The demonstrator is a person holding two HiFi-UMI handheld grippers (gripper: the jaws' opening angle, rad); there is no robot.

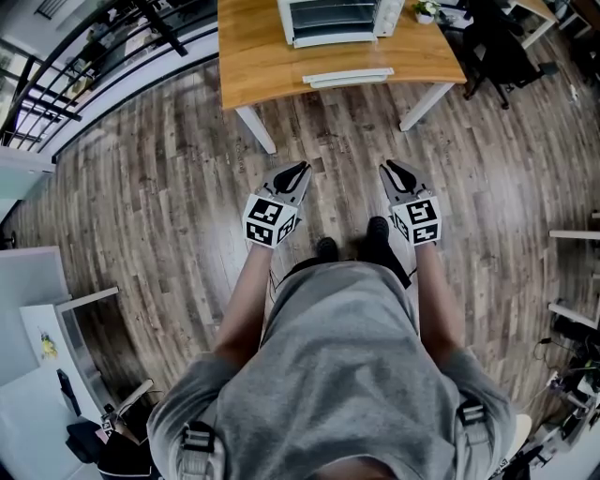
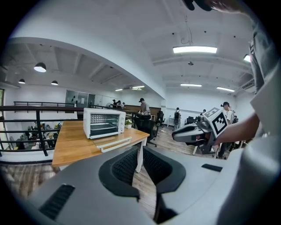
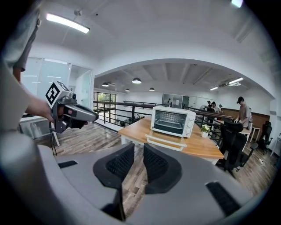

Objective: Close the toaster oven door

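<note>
The white toaster oven [image 1: 337,19] stands on the wooden table [image 1: 262,66] ahead of me. Its door [image 1: 347,77] hangs open, folded down flat towards the table's front edge. Both gripper views show the oven [image 2: 104,123] [image 3: 172,121] and its lowered door [image 2: 115,143] [image 3: 164,141] well beyond the jaws. My left gripper [image 1: 302,171] [image 2: 141,151] is held over the floor close to my body, shut and empty. My right gripper [image 1: 387,169] [image 3: 139,147] hovers beside it, its jaws a little apart with nothing between them. Neither touches the oven.
A small potted plant [image 1: 427,11] sits on the table right of the oven. A black office chair [image 1: 497,47] stands at the table's right end. A black railing [image 1: 84,66] runs along the far left. White furniture [image 1: 37,347] stands at my left. Wooden floor lies between me and the table.
</note>
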